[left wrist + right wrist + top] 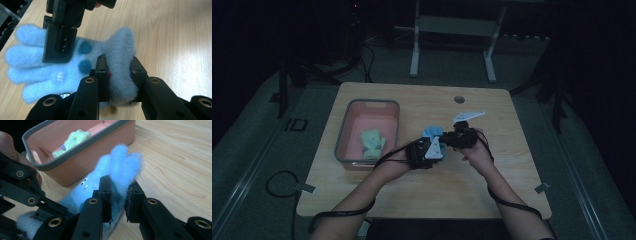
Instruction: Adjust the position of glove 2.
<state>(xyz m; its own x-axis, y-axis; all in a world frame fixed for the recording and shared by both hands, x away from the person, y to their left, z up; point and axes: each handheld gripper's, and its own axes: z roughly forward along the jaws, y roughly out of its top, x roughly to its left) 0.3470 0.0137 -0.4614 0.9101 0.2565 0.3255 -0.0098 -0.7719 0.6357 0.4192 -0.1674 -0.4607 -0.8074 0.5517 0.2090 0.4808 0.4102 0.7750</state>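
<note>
Both fingers (pixel 136 71) clamp blue glove (pixel 50 67).

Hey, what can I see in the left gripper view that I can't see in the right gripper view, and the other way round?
The left gripper view alone lays out the blue glove flat, with its spread fingers and two dark dots, and the left claw clamped on its cuff. The right gripper view alone has the pink tub with a yellow-green glove inside, and the right claw pinching the blue glove's fingers. Both share the blue glove, the wooden table and a look at the other claw.
</note>
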